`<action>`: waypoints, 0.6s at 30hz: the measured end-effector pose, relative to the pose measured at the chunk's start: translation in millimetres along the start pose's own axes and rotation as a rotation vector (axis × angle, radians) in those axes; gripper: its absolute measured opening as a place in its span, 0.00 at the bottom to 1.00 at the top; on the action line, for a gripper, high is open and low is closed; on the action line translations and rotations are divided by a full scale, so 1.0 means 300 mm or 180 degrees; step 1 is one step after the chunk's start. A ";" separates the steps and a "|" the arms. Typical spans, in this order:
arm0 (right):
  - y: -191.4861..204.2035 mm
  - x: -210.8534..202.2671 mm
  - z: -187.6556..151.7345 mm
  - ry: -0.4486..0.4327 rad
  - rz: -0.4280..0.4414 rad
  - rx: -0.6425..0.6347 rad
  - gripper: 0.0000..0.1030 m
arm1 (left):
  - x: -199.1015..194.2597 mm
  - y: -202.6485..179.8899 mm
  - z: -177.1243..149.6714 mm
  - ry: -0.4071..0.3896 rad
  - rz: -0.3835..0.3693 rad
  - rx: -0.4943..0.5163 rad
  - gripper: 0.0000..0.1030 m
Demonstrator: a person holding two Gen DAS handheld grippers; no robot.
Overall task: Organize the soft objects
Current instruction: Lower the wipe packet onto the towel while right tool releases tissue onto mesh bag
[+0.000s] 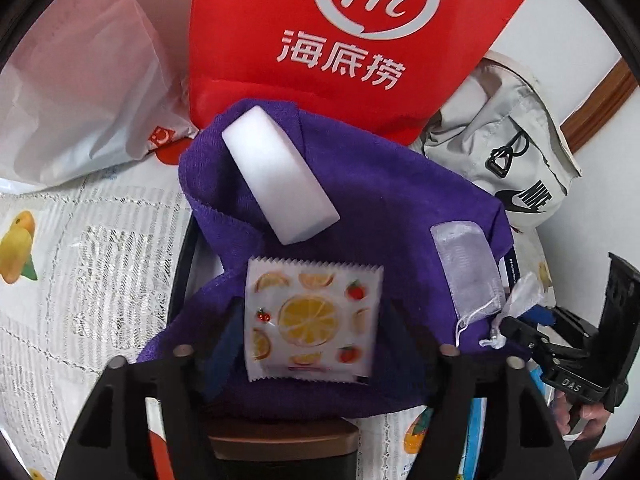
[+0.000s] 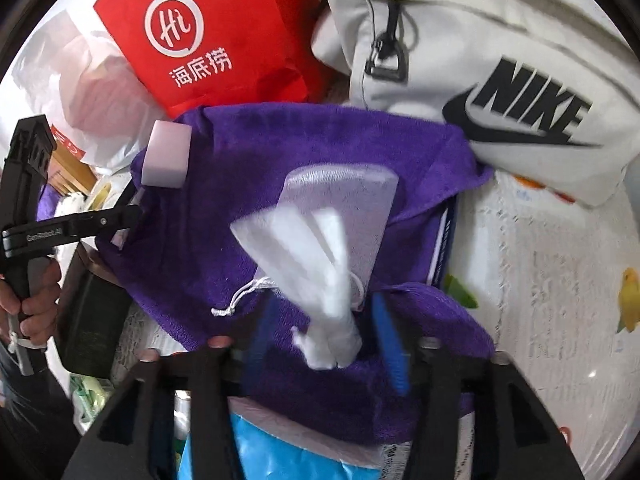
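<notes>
A purple towel (image 1: 380, 208) is draped over a dark box. On it lie a white foam block (image 1: 278, 176), a fruit-print packet (image 1: 312, 324) and a sheer mesh drawstring pouch (image 1: 466, 268). My left gripper (image 1: 310, 332) is open, its jaws either side of the fruit-print packet, which lies flat on the towel. In the right wrist view the towel (image 2: 240, 184) carries the foam block (image 2: 166, 154) and the pouch (image 2: 336, 216). My right gripper (image 2: 324, 332) is open around the pouch's gathered neck; the neck is blurred.
A red Haidilao bag (image 1: 352, 36) stands behind the towel, a white plastic bag (image 1: 80, 92) to its left, a beige Nike bag (image 1: 512, 148) to its right. A lace tablecloth (image 1: 80, 280) with fruit print covers the table. The right gripper's body (image 1: 576, 356) shows at lower right.
</notes>
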State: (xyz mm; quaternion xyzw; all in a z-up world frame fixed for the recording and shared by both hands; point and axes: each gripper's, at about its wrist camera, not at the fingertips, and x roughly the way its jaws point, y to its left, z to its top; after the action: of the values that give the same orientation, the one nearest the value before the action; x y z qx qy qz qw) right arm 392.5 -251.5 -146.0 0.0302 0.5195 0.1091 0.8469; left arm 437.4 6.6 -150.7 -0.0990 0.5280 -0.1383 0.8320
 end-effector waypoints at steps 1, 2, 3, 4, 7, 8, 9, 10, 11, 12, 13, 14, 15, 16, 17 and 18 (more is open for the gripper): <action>-0.001 -0.007 -0.001 -0.0017 -0.0004 0.0005 0.58 | -0.007 -0.002 -0.001 -0.0017 0.0025 0.0008 0.70; -0.002 -0.015 -0.002 -0.0033 0.0004 0.0017 0.58 | -0.013 -0.003 -0.001 -0.0020 0.0047 0.0014 0.71; -0.002 -0.023 -0.003 -0.0044 0.0014 0.0029 0.58 | -0.019 -0.004 -0.001 -0.0023 0.0053 0.0023 0.72; 0.003 -0.028 -0.002 -0.0048 0.0008 0.0035 0.58 | -0.027 -0.003 -0.001 -0.0031 0.0065 0.0028 0.73; 0.006 -0.061 -0.005 -0.0104 -0.0046 0.0049 0.58 | -0.053 -0.006 -0.007 -0.0039 0.0156 0.0045 0.73; 0.006 -0.075 -0.006 -0.0129 -0.0046 0.0063 0.58 | -0.067 -0.004 -0.012 -0.0053 0.0162 0.0050 0.73; 0.008 -0.097 -0.012 -0.0169 -0.0029 0.0081 0.58 | -0.087 -0.002 -0.020 -0.0086 0.0152 0.0045 0.73; 0.007 -0.113 -0.016 -0.0198 -0.0016 0.0095 0.58 | -0.106 0.000 -0.029 -0.0119 0.0129 0.0035 0.73; 0.012 -0.133 -0.023 -0.0229 -0.0008 0.0110 0.58 | -0.129 0.003 -0.040 -0.0161 0.0090 0.0027 0.73; 0.015 -0.150 -0.031 -0.0251 -0.0002 0.0119 0.58 | -0.150 0.005 -0.051 -0.0202 0.0054 0.0016 0.73; 0.023 -0.172 -0.040 -0.0276 0.0007 0.0123 0.58 | -0.173 0.006 -0.061 -0.0258 0.0015 0.0009 0.73; 0.031 -0.189 -0.048 -0.0296 0.0012 0.0119 0.58 | -0.199 0.005 -0.075 -0.0338 -0.0026 0.0015 0.73; 0.041 -0.212 -0.060 -0.0330 0.0016 0.0113 0.58 | -0.235 0.002 -0.094 -0.0447 -0.0063 0.0039 0.73; 0.052 -0.236 -0.075 -0.0368 0.0020 0.0112 0.58 | -0.262 -0.003 -0.112 -0.0508 -0.0076 0.0065 0.73; 0.062 -0.249 -0.087 -0.0393 0.0029 0.0114 0.58 | -0.288 -0.010 -0.132 -0.0535 -0.0082 0.0107 0.73; 0.073 -0.272 -0.106 -0.0422 0.0046 0.0116 0.58 | -0.307 -0.014 -0.146 -0.0533 -0.0079 0.0140 0.73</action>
State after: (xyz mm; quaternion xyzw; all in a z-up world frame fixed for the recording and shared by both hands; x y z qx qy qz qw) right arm 325.4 -249.9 -85.7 0.0566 0.4640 0.1034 0.8780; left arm 360.1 32.5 -89.5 -0.0984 0.4521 -0.1514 0.8735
